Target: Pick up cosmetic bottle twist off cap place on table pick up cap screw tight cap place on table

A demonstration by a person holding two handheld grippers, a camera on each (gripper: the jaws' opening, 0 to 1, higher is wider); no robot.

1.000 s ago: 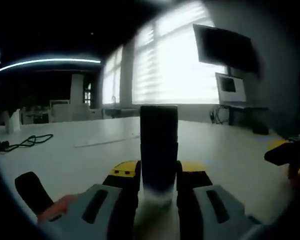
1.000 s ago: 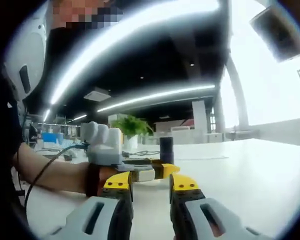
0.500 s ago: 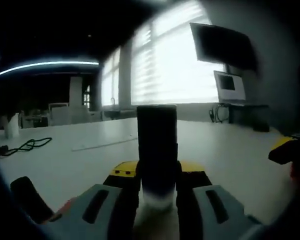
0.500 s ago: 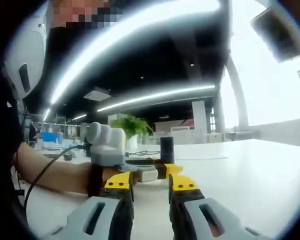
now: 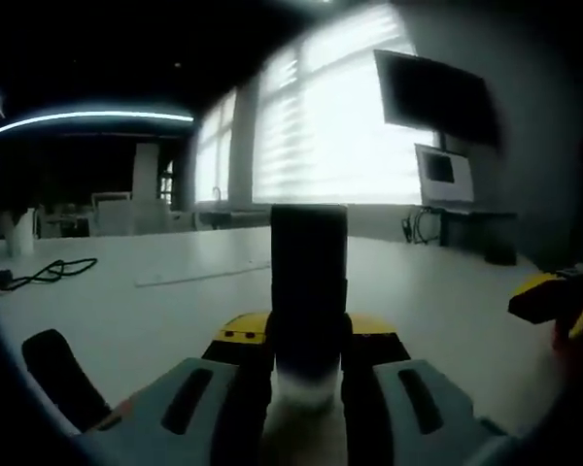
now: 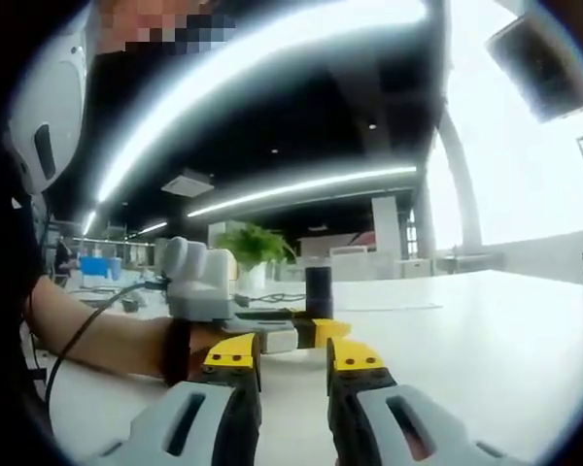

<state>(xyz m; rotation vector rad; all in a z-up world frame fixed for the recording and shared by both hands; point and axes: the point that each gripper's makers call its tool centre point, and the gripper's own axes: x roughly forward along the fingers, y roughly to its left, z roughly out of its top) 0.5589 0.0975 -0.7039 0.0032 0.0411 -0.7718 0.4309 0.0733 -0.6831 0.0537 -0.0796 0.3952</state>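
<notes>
The left gripper (image 5: 308, 340) is pinching the cosmetic bottle (image 5: 309, 291) between its yellow-tipped black jaws. The bottle is standing upright as a dark, smooth cylinder with a flat top; a faint seam is running around it partway up, and its base is looking paler and blurred where it is sitting close to the lens. No label or writing is readable on it.

The white table (image 5: 175, 311) is showing a matte, even surface. In the left gripper view a black cable (image 5: 39, 274) is lying coiled at the far left of the table, and a dark wall screen (image 5: 437, 97) is hanging beside bright slatted windows. The right gripper is entering this view at the right edge as a yellow and black shape.

In the right gripper view the right gripper (image 6: 293, 354) is hovering low over the table with its jaws slightly parted and nothing between them. Ahead of it the left gripper (image 6: 306, 328) is appearing side-on, held by a person's hand (image 6: 189, 345) with a bare forearm, the bottle (image 6: 318, 292) rising dark from its jaws. A green potted plant (image 6: 253, 248) is standing behind.
</notes>
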